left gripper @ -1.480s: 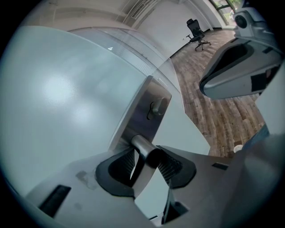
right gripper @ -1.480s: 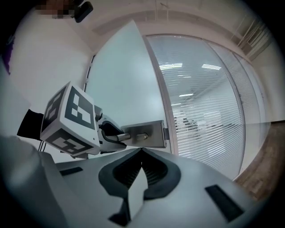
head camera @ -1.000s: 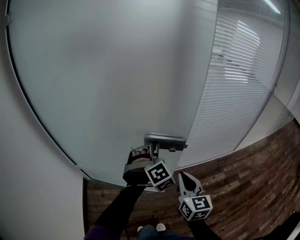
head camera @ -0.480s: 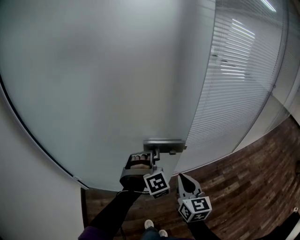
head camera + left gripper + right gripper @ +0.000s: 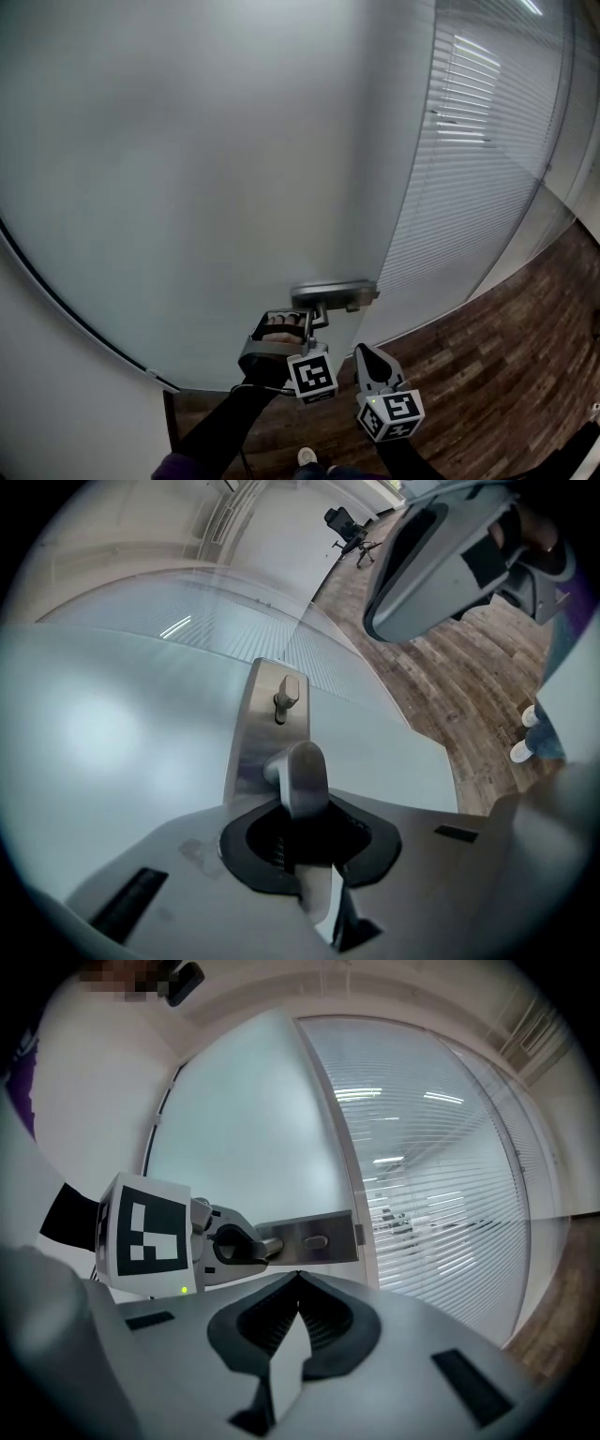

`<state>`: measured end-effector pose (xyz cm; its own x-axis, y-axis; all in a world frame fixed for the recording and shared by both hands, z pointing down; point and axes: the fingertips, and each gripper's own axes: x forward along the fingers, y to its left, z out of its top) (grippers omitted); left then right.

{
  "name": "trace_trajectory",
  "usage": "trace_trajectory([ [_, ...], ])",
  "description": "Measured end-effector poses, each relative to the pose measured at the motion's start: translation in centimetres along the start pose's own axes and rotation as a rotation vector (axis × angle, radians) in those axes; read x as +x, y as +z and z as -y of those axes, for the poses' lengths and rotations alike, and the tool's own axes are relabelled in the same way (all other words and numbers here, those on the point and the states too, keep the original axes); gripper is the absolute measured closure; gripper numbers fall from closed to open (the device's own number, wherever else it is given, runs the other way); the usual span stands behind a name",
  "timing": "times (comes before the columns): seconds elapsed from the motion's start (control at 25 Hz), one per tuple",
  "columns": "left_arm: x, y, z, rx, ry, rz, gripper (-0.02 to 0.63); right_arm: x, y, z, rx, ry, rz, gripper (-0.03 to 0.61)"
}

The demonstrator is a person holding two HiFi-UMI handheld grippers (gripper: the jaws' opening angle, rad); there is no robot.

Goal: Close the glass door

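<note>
The frosted glass door (image 5: pixel 206 169) fills most of the head view, with its steel handle plate (image 5: pixel 333 292) near the door's right edge. My left gripper (image 5: pixel 314 314) reaches up to the lever from below. In the left gripper view the lever (image 5: pixel 302 775) runs into the dark recess between the jaws of the left gripper (image 5: pixel 305 827), which are closing around it; above it the plate (image 5: pixel 258 714) carries a small thumb turn (image 5: pixel 286 694). My right gripper (image 5: pixel 367 361) hangs to the right and lower, tips together, holding nothing. Its own view shows the right gripper (image 5: pixel 298 1279) shut, the plate (image 5: pixel 314 1238) beyond.
A fixed glass wall with white blinds (image 5: pixel 469 159) stands right of the door. Dark wood flooring (image 5: pixel 487 375) runs along the bottom right. A white wall (image 5: pixel 56 394) borders the door on the left. An office chair (image 5: pixel 345 527) stands far off. The person's shoe (image 5: pixel 307 457) shows below.
The left gripper's jaws have drawn in around the lever. Both grippers and the handle have shifted slightly, and the door's dark left edge has slid lower and further left in the head view.
</note>
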<state>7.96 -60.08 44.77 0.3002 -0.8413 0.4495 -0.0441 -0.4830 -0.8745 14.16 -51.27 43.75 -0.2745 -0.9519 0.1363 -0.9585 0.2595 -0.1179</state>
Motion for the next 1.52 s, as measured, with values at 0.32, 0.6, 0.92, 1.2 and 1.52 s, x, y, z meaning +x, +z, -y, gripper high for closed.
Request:
trace_trajectory([
  [0.32,2.6,0.7,0.3,-0.009,-0.022,-0.012,0.581,1.2,-1.2,1.5,0.003,-0.004,-0.009,0.588],
  [0.6,3.0,0.8,0.4,-0.018,-0.003,-0.05,0.584,1.0,-1.1,1.8,-0.01,0.048,-0.015,0.588],
  [0.92,4.2,-0.2,0.7,-0.06,-0.003,-0.097,0.589,2.0,-1.4,2.4,-0.023,0.083,-0.014,0.588],
  [1.2,6.0,-1.6,-0.4,-0.072,0.013,-0.12,0.592,3.7,-1.7,3.2,-0.025,0.08,-0.024,0.588],
  [1.52,7.5,-2.4,-1.2,-0.102,0.019,-0.139,0.592,4.8,-1.7,3.1,-0.015,0.084,-0.025,0.588],
])
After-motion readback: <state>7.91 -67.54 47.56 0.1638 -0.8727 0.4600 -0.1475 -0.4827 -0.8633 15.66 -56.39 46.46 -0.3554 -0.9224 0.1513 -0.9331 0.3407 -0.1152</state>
